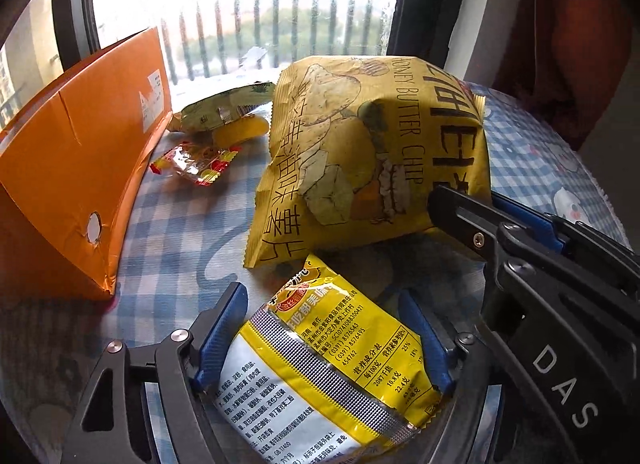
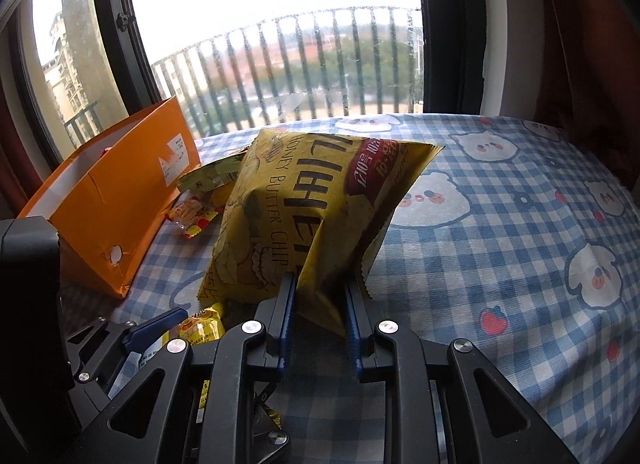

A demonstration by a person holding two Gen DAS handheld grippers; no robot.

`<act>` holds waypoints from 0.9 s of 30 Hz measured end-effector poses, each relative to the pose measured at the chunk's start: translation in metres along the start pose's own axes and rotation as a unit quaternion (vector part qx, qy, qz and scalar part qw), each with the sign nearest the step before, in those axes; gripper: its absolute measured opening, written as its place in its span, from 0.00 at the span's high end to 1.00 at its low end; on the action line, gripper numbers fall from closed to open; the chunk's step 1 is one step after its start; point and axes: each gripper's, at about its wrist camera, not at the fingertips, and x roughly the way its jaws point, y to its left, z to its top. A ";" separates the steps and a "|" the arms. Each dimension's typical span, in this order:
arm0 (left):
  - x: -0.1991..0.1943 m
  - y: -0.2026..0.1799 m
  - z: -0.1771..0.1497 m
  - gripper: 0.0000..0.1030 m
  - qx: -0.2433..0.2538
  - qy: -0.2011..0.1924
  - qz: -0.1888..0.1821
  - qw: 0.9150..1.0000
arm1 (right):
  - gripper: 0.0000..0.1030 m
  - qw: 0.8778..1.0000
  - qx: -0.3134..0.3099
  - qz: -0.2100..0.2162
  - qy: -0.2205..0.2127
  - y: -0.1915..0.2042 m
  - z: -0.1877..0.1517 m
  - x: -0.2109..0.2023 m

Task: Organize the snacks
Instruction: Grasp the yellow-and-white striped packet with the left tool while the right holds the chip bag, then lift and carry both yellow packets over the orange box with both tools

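Pads of my right gripper (image 2: 320, 320) pinch the big yellow foil chip bag (image 2: 296, 215); my left gripper (image 1: 320, 340), half spread, seemingly straddles the small yellow printed packet (image 1: 320, 364) lengthwise.

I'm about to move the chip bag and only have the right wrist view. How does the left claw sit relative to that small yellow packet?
Observer: The left claw straddles the yellow packet, with a blue pad along each side. Its jaws stand apart and aren't visibly squeezing it.
Operator: Is the bag clear of that packet?
Observer: No. The lower seam of the chip bag overhangs the packet's far end. I can't tell whether they touch.
Operator: Which face of the packet is up?
Observer: Its back, with the centre seam and the printed nutrition table showing.
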 end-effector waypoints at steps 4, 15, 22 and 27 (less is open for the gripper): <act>-0.010 0.000 0.001 0.23 0.000 -0.012 -0.003 1.000 | 0.76 1.000 0.001 -0.001 -0.007 0.001 -0.001 -0.007; -0.044 -0.001 0.002 0.23 0.002 -0.039 -0.002 0.999 | 0.86 0.999 -0.010 0.006 -0.036 0.011 0.005 -0.038; -0.063 -0.007 0.008 0.23 0.009 -0.056 0.000 0.998 | 0.88 0.998 -0.008 0.014 -0.057 0.014 0.012 -0.055; -0.076 -0.008 0.016 0.23 0.010 -0.070 -0.002 0.998 | 0.89 0.997 -0.008 0.015 -0.077 0.016 0.021 -0.068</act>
